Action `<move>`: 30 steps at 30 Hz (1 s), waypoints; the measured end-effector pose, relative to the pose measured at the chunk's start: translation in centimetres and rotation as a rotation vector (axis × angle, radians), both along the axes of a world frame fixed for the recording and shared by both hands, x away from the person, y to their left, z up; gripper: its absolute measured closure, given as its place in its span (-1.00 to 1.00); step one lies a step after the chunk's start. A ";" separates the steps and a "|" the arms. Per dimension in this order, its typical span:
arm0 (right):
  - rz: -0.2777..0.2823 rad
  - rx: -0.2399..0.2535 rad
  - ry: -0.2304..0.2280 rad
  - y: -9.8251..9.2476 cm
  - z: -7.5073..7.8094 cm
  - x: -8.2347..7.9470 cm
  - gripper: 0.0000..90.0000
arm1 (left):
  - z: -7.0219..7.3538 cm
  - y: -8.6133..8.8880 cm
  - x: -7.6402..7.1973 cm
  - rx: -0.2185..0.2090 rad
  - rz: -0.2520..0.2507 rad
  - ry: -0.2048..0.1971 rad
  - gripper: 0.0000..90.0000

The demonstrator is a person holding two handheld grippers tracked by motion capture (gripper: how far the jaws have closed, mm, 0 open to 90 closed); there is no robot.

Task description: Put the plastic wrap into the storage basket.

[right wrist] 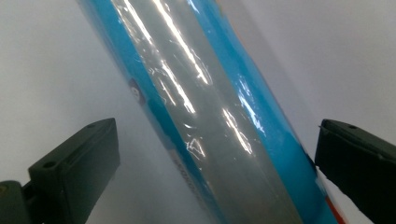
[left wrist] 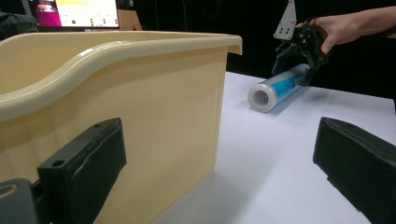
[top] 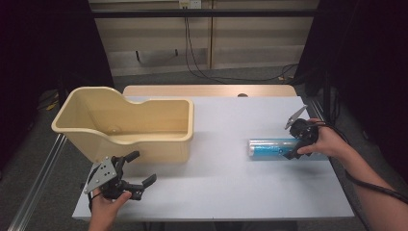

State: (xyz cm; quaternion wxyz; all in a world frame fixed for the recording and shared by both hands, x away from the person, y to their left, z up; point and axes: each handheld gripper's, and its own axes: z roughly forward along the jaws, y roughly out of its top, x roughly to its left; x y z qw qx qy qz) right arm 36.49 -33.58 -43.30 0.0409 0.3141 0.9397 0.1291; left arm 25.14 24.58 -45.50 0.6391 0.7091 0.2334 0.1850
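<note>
Roll [top: 272, 148] lies on its side on the white table [top: 226, 173], toward the right edge, well apart from the cream bin [top: 125, 126] at the left. It is blue and clear-wrapped; in the high view its right end is hidden under the right gripper [top: 298, 147] and the hand [top: 326, 143] that holds it. The right gripper view looks straight down on the roll [right wrist: 210, 121], which runs slantwise between the two spread jaws; a gap of table shows on the left side, while the right jaw stands just beside the wrap, and whether it touches cannot be told. Both ends of the roll are cut off by the frame there, and small print on the blue band is too blurred to read.

The left gripper [top: 139, 173] rests at the near left of the table, jaws spread, holding nothing, just in front of the bin. In the left gripper view the bin wall [left wrist: 154, 107] hides the bin's inside, and the roll's open end [left wrist: 262, 97] faces the camera.
</note>
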 end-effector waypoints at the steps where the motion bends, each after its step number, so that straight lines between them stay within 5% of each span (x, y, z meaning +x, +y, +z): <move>1: 0.012 -0.012 -0.001 0.0 -0.1 0.1 -1.00 | 0.0 0.0 0.0 0.000 0.000 0.000 -0.95; 13: 0.090 -0.097 0.064 -0.4 -1.6 1.3 -0.76 | -0.1 0.0 0.1 0.008 0.000 0.006 -0.95; 30: 0.235 -0.103 0.036 -0.1 -2.4 1.6 -0.47 | -0.2 0.0 0.1 0.010 0.006 0.009 -0.94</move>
